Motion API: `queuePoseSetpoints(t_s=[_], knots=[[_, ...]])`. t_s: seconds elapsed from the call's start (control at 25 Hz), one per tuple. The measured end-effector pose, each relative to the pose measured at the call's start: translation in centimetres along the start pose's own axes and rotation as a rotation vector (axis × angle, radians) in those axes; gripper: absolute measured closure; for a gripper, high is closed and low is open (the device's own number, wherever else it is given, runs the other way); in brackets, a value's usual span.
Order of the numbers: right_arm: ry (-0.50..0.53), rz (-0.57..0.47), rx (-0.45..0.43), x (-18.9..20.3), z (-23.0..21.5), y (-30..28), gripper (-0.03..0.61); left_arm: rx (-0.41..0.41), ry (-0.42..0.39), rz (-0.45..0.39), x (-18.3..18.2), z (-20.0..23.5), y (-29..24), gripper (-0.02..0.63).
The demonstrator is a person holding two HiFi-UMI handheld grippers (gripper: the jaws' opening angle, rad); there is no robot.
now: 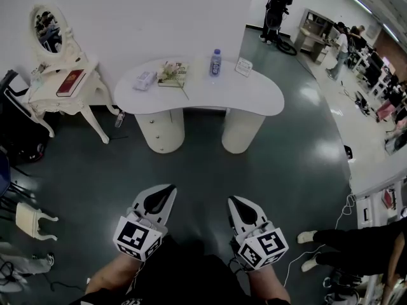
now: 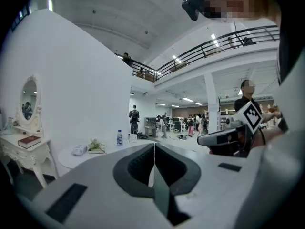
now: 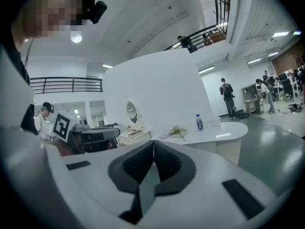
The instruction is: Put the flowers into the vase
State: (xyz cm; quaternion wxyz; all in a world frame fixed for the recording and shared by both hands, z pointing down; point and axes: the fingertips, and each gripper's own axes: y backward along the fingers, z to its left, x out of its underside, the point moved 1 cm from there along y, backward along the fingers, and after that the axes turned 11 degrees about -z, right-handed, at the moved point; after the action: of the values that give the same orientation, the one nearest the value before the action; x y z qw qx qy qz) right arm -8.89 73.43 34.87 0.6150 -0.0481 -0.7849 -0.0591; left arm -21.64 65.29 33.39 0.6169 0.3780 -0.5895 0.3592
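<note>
Dark glossy floor (image 1: 191, 164) lies under two grippers side by side, the left gripper (image 1: 169, 188) and the right gripper (image 1: 231, 199), each clenched tight on nothing. Well beyond them, one curved white table (image 1: 254, 100) bears one bunch of flowers (image 1: 172, 70) lying flat, one water bottle (image 1: 215, 63) and one card (image 1: 243, 66). Behind it rises a white wall (image 1: 159, 18); people stand in the open hall at far right.

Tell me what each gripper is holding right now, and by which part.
Nothing is held. The left gripper and right gripper are both shut and empty; the flowers lie on the white table, untouched.
</note>
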Motion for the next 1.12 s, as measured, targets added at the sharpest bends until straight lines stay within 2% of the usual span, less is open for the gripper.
queuePoseSetpoints(t_s=[0.28, 0.56, 1.12], knots=[[-0.014, 0.008, -0.010, 0.0, -1.6, -0.2, 0.555, -0.038, 0.000, 0.000, -0.2, 0.6, -1.2, 0.603], [-0.002, 0.019, -0.012, -0.3, -3.0, -3.2, 0.555, -0.064, -0.001, -0.012, -0.3, 3.7, -3.1, 0.603], [0.016, 0.050, 0.029, -0.3, -4.8, -16.5, 0.555, -0.035, 0.039, 0.019, 1.4, 15.4, -9.0, 0.603]])
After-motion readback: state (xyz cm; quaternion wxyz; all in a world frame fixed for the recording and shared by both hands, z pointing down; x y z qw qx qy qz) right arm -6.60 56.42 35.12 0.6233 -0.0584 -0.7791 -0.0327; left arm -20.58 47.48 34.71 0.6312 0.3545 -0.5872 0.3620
